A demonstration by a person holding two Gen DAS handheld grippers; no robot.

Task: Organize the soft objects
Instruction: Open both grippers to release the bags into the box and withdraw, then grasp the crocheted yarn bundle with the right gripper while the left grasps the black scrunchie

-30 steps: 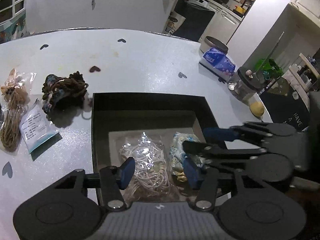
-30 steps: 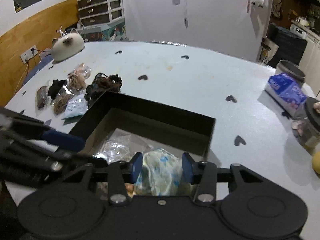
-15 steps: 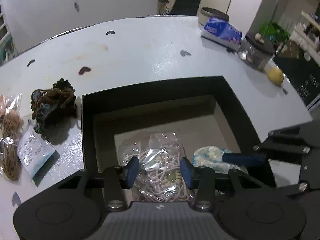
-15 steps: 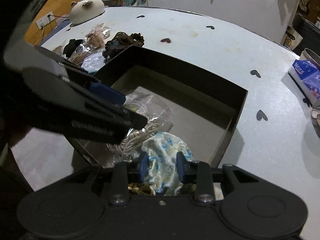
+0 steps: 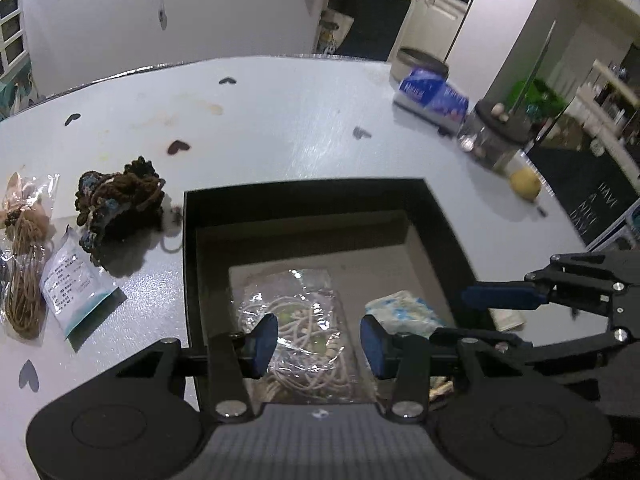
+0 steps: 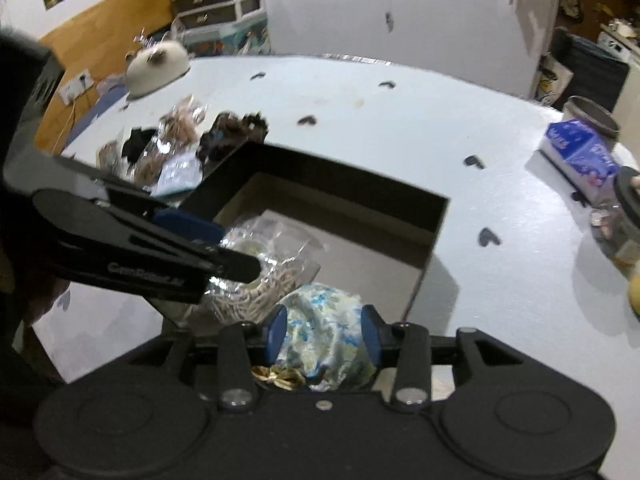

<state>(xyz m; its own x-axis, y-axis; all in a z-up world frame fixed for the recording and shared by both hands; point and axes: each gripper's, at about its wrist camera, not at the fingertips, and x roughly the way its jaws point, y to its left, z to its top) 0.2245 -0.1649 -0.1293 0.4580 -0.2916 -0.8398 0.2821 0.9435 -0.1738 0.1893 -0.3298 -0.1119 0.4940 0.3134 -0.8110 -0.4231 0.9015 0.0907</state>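
Ok, both grippers sit over the black box point(image 5: 440, 216) on the white table point(image 5: 280, 128).

Left gripper point(image 5: 319, 340): blue pads set apart, straddling a clear bag of pale cord point(image 5: 296, 320) that lies on the box floor at the near left. Whether the pads press on it, I cannot tell.

Right gripper point(image 6: 324, 330): jaws have just been opening, with a blue-and-white floral fabric bundle point(image 6: 324, 320) between the pads. Both pads look to touch the bundle's sides; it sits inside the near right of the box, just beside the cord bag. Something gold point(image 6: 280, 376) shows under the near edge of the bundle (too hidden to identify).

Still out on the table, left of the box: a dark brown knotted cord bundle point(image 5: 120, 200) touching or nearly touching the box's far-left corner, a white sachet with small printed text point(image 5: 76, 280) (unreadable) and a clear bag of tan cord point(image 5: 24, 256) at the far left.

Right side of the table: a blue tissue pack point(image 5: 432, 96) with white lettering, blurred, a dark-lidded jar point(image 5: 492, 136), a yellow fruit point(image 5: 525, 184).

Writing: the left gripper's arm in the right wrist view carries a pale logo, too blurred to read for certain. A dark mat on the floor point(image 5: 592, 208) shows "HAVE".
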